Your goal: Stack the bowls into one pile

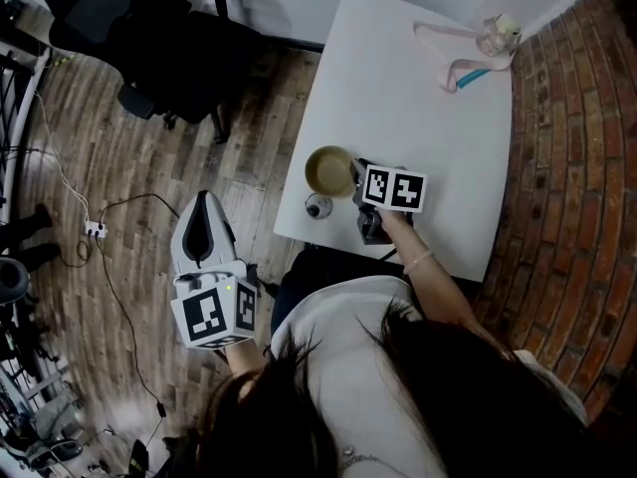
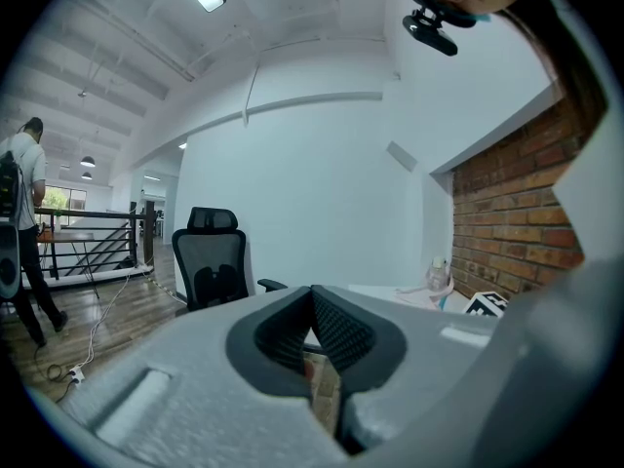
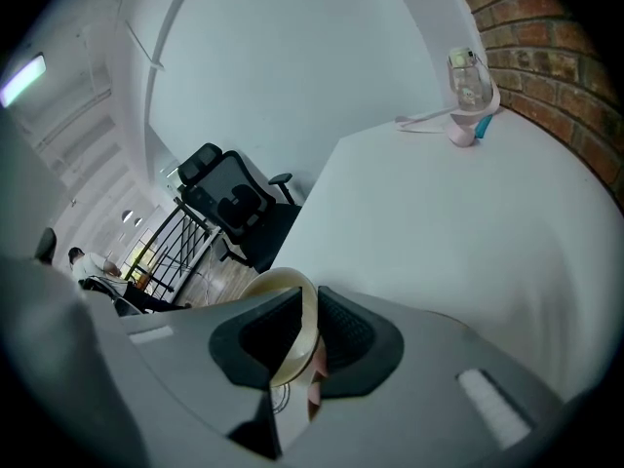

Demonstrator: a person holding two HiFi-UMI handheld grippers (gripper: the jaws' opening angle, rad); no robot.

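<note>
Two grippers are here, one in each hand. The left gripper [image 1: 205,207] is close to the person and off the table, out over the wooden floor [image 1: 90,137]. Its jaws are pressed together with nothing between them. The right gripper [image 1: 355,177] is over the white table [image 1: 418,118], near the table's close left corner. Its jaws are pinched tight on the rim of a bowl [image 1: 328,170]. I can count only one bowl, a pale tan one. It sits near the table's left edge. I cannot tell if more bowls are tucked inside it. One small round dark thing [image 1: 318,207] sits right by the near edge of the table, just beside the bowl. It is too small to make out. The person's hair and shirt hide the table's near edge in the middle. The big middle of the table is bare, so there is lots of room past the bowl. Far away, at the back right corner, stands one clear bottle [image 1: 498,34] with a pink strap [image 1: 443,50] lying beside it. One black office chair [image 1: 149,28] stands on the floor to the far left. A brick wall [image 1: 567,167] runs along the table's right side.
</note>
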